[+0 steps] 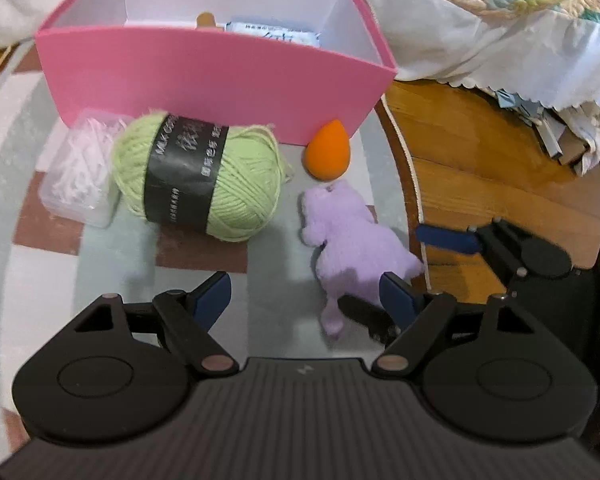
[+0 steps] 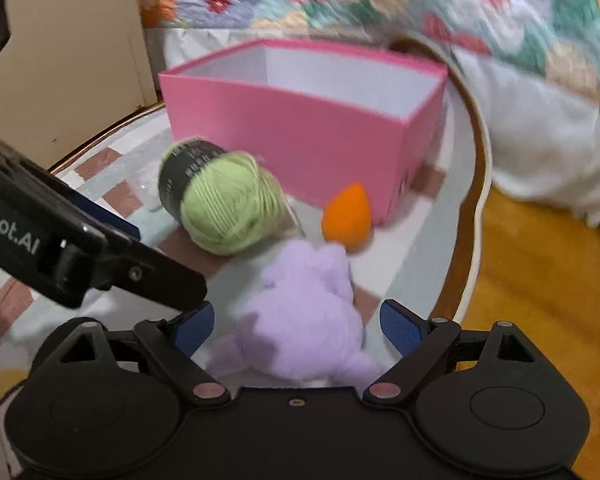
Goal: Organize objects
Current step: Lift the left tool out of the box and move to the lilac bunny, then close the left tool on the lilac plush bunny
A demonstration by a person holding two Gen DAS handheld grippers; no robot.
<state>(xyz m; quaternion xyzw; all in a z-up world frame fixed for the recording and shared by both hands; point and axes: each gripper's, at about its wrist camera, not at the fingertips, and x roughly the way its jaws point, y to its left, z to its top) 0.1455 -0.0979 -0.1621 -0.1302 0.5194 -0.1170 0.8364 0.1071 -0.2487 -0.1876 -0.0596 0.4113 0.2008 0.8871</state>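
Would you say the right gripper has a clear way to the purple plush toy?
Probably yes: the right gripper is open, the plush toy lies between its fingers, and nothing covers it.

Indoor light, warm and moderately bright, fairly even. Soft shadows fall toward the camera under the yarn ball (image 1: 204, 176) and purple plush (image 1: 352, 240) in the left wrist view. White inside of the pink box (image 1: 220, 68) is brightest, near glare, no blown-out patches elsewhere. Left view mostly sharp at centre. Right view motion-blurred throughout: floral quilt (image 2: 420, 4), yarn label and orange sponge (image 2: 348, 216) smeared. Strong fisheye bending; the counter edge (image 2: 476, 200) curves, corners darken to black.
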